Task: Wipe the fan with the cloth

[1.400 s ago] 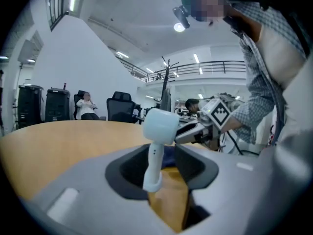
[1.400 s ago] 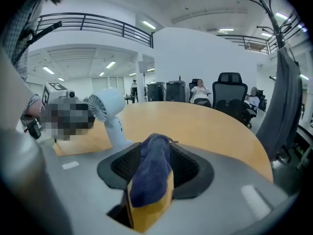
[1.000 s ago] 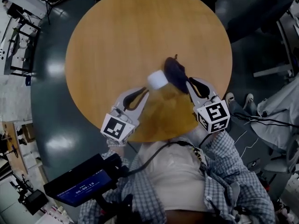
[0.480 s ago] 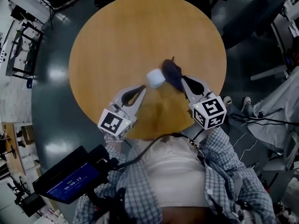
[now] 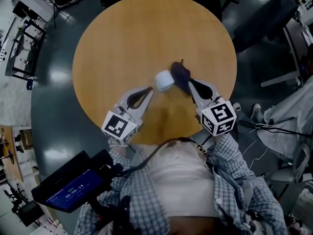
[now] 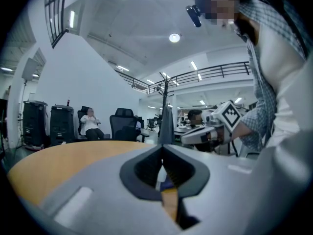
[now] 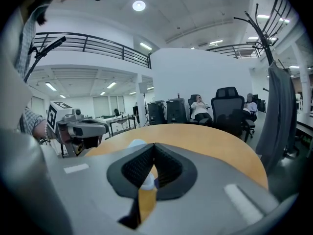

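Left gripper (image 5: pixel 148 90) and right gripper (image 5: pixel 190 83) jaws pressed together, empty; small white rounded fan (image 5: pixel 164 80) just ahead of left jaws, crumpled dark-blue cloth (image 5: pixel 180 75) off right jaws' tips, so fits pre-grab or post-wipe.

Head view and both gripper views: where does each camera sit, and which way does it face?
Head view: on the head, steeply down at table, fan, cloth; shows left tongs, right tongs, torso.
Left gripper view: on the left tongs, level along shut jaws across the table; torso at right.
Right gripper view: on the right tongs, likewise; sleeve at left.
Shared: each gripper view shows the other tongs.
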A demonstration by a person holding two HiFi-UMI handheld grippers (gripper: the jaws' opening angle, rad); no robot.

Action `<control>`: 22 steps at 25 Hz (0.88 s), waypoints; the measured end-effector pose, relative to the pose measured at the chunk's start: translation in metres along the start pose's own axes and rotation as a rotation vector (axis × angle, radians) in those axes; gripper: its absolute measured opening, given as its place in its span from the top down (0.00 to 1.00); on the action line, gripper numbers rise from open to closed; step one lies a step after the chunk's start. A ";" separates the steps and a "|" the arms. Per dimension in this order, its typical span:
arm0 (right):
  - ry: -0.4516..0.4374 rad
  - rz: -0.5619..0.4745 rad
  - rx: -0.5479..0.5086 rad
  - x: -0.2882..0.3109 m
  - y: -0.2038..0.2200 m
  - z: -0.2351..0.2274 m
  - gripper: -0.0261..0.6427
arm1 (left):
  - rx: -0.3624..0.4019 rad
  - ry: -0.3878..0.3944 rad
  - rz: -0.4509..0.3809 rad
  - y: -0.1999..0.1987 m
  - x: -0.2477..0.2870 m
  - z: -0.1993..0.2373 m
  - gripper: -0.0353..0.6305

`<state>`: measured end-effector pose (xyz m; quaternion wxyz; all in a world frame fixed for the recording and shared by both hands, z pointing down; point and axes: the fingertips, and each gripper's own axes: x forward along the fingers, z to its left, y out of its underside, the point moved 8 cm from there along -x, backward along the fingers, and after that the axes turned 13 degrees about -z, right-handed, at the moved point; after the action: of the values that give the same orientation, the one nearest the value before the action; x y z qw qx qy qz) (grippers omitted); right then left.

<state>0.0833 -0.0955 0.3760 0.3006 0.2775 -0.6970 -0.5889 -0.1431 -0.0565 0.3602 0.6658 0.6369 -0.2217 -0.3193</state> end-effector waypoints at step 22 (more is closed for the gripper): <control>-0.004 0.030 -0.021 -0.005 0.003 0.001 0.95 | -0.005 0.005 -0.006 0.002 -0.002 0.001 0.94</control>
<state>0.0852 -0.0908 0.3789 0.3108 0.2627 -0.6956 -0.5920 -0.1451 -0.0563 0.3628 0.6669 0.6368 -0.2171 -0.3204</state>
